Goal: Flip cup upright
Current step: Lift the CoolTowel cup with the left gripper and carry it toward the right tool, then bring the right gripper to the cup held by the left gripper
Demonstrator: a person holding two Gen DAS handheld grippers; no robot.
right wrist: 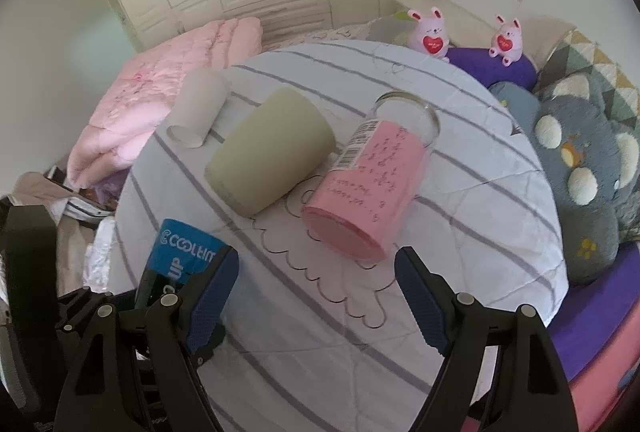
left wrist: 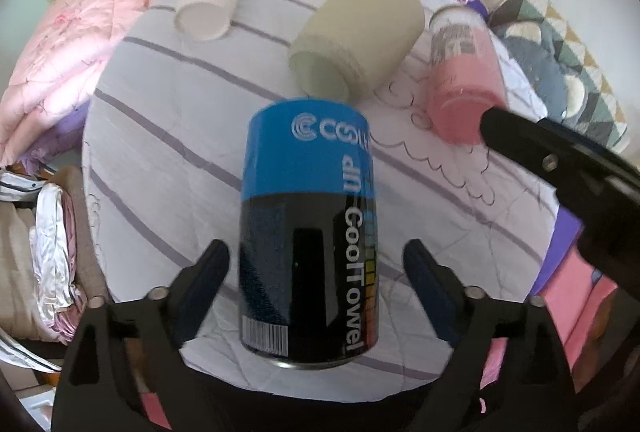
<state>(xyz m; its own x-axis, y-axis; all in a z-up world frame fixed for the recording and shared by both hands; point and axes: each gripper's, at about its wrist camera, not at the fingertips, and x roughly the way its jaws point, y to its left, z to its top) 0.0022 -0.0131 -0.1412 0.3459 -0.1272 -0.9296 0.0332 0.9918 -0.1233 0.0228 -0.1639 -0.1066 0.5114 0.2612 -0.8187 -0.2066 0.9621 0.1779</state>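
A blue and black "Cool Towel" can-shaped cup [left wrist: 308, 228] lies on its side on the round striped table, between the open fingers of my left gripper [left wrist: 316, 272]; the fingers do not touch it. It also shows in the right wrist view [right wrist: 180, 256], partly hidden behind a finger. A pink-labelled glass cup [right wrist: 372, 187] lies on its side just ahead of my open right gripper [right wrist: 316, 284], bottom toward me. In the left wrist view the pink cup [left wrist: 464, 79] lies at the right, with a finger [left wrist: 520, 135] of the right gripper next to it.
A beige cup [right wrist: 268, 159] and a white paper cup [right wrist: 198, 107] also lie on their sides on the table [right wrist: 460, 232]. A pink quilt [right wrist: 160, 103] is at the left, plush toys [right wrist: 428, 31] and cushions [right wrist: 576, 167] at the right.
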